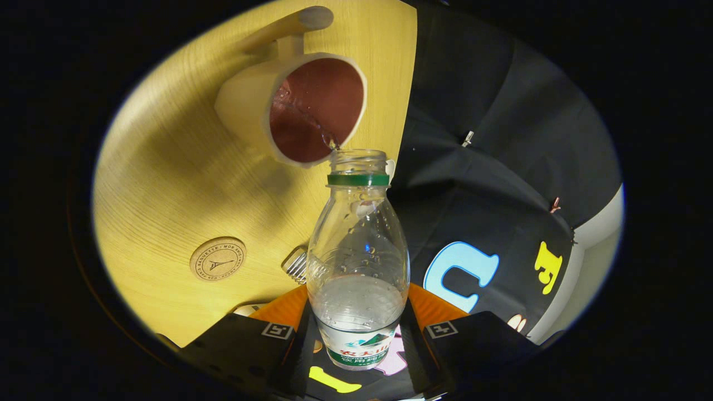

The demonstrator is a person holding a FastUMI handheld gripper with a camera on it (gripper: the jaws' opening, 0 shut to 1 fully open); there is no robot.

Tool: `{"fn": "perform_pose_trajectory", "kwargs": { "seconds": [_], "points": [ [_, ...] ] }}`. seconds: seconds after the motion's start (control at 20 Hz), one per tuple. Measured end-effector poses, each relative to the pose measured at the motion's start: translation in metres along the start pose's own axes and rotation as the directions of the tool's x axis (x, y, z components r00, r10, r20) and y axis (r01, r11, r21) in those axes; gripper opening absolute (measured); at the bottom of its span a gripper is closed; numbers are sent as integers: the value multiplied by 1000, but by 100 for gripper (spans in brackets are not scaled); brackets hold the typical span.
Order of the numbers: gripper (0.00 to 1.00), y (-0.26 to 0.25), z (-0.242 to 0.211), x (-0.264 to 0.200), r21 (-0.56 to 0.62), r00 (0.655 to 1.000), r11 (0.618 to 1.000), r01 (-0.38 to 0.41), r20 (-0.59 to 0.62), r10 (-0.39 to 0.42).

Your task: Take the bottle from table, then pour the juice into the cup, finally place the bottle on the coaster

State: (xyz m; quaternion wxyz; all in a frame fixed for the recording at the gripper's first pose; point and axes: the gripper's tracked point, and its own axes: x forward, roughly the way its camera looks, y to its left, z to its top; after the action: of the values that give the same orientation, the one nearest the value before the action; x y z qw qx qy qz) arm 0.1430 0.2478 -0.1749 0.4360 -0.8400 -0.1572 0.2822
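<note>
A clear plastic bottle [357,262] with a green neck ring and no cap sits between my fingers, and my gripper [356,328] is shut on its labelled lower body. The bottle is tipped, with its open mouth at the rim of the cream cup [289,106]. A thin stream runs from the mouth into the cup's dark red-brown inside. A little clear liquid is left low in the bottle. The round cork coaster [218,259] lies on the wooden table [167,167], beside the bottle and nearer to my fingers than the cup.
The cup's wooden handle [289,28] sticks out on its far side. A small ribbed metal object [297,266] lies on the table just behind the bottle. The table's edge [405,111] runs past the bottle's mouth, with the black cloth wall beyond it.
</note>
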Motion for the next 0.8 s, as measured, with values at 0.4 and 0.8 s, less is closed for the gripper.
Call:
{"fn": "perform_pose_trajectory", "kwargs": {
  "seconds": [0.4,0.8],
  "points": [
    [71,-4,16,5,-64,999,998,4,46,-1],
    [71,-10,11,9,-116,999,993,16,49,-11]
  ]
}}
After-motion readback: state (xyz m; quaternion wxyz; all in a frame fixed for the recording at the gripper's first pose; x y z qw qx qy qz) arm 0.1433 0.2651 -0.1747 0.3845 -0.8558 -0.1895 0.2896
